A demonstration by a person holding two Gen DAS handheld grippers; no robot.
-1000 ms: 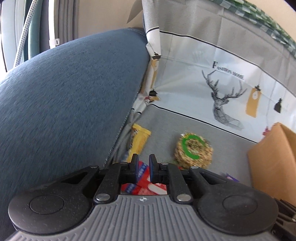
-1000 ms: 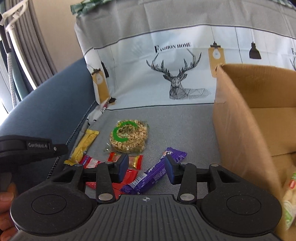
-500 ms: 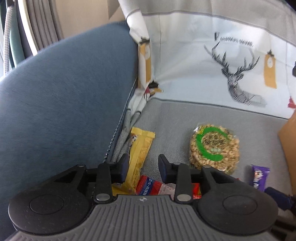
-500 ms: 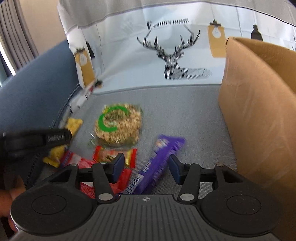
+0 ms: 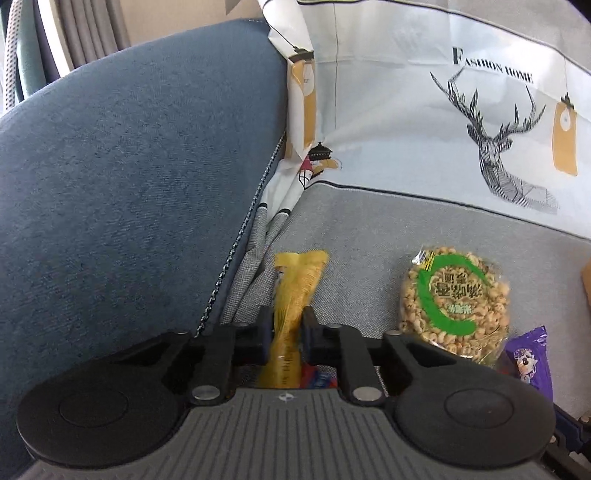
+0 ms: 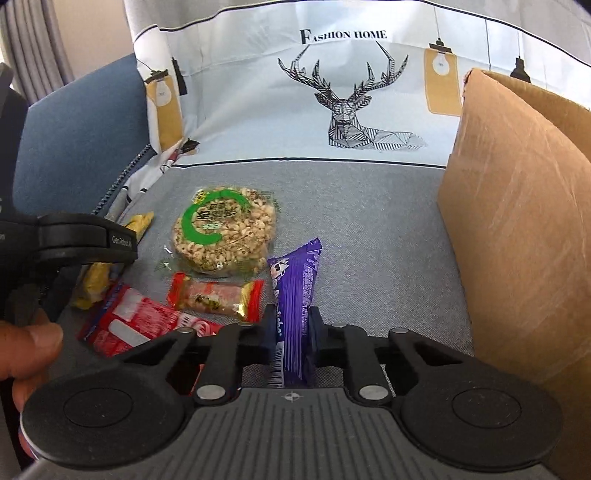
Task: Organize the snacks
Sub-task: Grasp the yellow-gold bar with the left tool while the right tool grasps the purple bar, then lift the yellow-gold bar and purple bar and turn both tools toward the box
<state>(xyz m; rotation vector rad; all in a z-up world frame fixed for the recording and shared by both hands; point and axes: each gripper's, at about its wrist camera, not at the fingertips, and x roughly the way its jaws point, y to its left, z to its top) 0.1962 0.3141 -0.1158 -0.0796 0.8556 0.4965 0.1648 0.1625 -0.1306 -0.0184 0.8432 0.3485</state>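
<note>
1. Pinching yellow snack bar (image 5: 295,291), left gripper (image 5: 284,332) has just closed on it, by the sofa arm (image 5: 129,184).
2. Right gripper (image 6: 291,328), just closed, clamps purple bar (image 6: 295,288) beside cardboard box (image 6: 517,221).
3. Unsorted on the seat: puffed-grain cake (image 6: 225,232), red packets (image 6: 214,295).

blue armrest (image 5: 129,177) | deer-print sofa cover (image 6: 351,110) | curtain (image 5: 92,33)
</note>
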